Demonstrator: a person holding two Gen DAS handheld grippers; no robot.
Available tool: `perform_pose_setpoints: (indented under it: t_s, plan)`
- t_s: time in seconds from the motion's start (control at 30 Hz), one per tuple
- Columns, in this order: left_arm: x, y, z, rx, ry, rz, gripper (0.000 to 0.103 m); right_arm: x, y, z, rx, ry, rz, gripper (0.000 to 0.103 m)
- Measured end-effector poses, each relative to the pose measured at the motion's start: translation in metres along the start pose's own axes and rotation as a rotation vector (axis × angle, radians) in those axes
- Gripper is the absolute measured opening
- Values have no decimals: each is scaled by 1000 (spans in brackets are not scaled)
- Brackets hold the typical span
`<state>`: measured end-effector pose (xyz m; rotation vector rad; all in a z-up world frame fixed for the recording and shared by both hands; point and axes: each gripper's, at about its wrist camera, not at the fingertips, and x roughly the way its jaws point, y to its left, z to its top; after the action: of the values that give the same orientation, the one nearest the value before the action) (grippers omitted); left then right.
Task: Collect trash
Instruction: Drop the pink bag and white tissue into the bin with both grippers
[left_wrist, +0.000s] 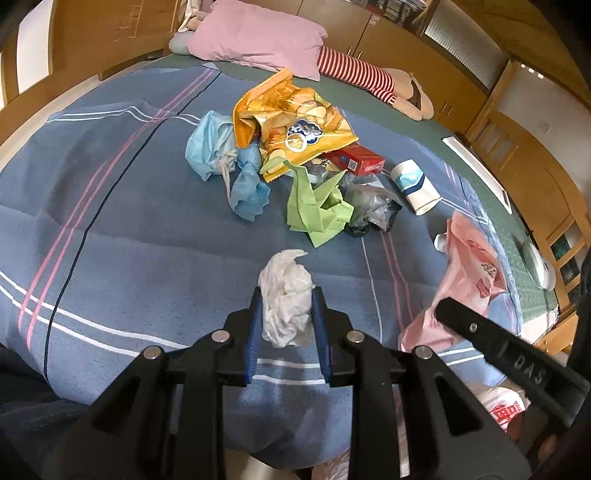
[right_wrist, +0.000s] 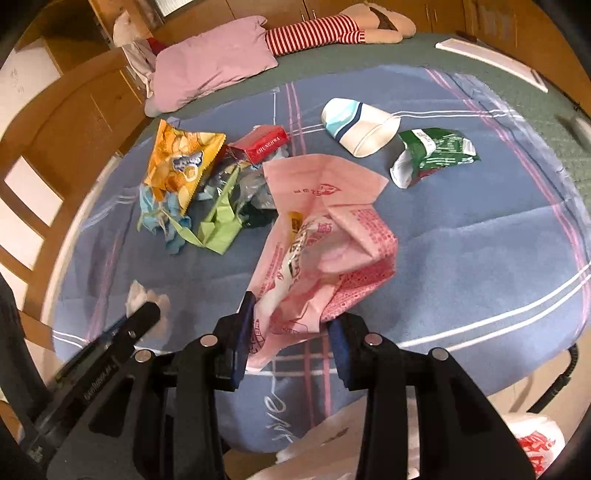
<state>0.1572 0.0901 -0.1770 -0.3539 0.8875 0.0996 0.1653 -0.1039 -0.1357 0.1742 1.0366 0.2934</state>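
- Two grippers over the blue blanket (left_wrist: 122, 229): the left gripper (left_wrist: 286, 314) has its jaws clamped narrow on a crumpled white tissue (left_wrist: 284, 295), long axis running toward twelve o'clock in its own view.
- Right gripper (right_wrist: 291, 325) pinches the near edge of a pink plastic bag (right_wrist: 325, 229); the bag stretches up toward twelve, mouth crumpled.
- Ahead at eleven to twelve sits the heap: orange chip bag (left_wrist: 291, 122), green folded paper (left_wrist: 317, 206), blue masks (left_wrist: 221, 155), red box (left_wrist: 358, 160).
- At one o'clock, a paper cup (right_wrist: 360, 129) lies on its side, a green wrapper (right_wrist: 432, 155) just beside it.
- Pink pillow (left_wrist: 255, 37) well beyond.
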Motion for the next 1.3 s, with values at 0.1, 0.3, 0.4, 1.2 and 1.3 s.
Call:
perform_pose_setpoints:
  t_s: [0.1,0.3,0.4,1.2,1.3]
  plan:
    - [0,-1,0,7,-4,7,26,-2,1,-3,-15,-5,-1,38]
    - [0,-1,0,10,-10,14,26,-7,-7,-8,-8,-18,21,38]
    - [1,-4,0,20,-13,22,26,-26,-7,-7,-21,-70,42,38]
    - [-43,-24,-16,99,-110,-354,26,-107,-81,-135,-217,202,-101,64]
    - [-46,-38,-22,157,-79,-461,26,-125,-97,-121,-101,97,-56,73]
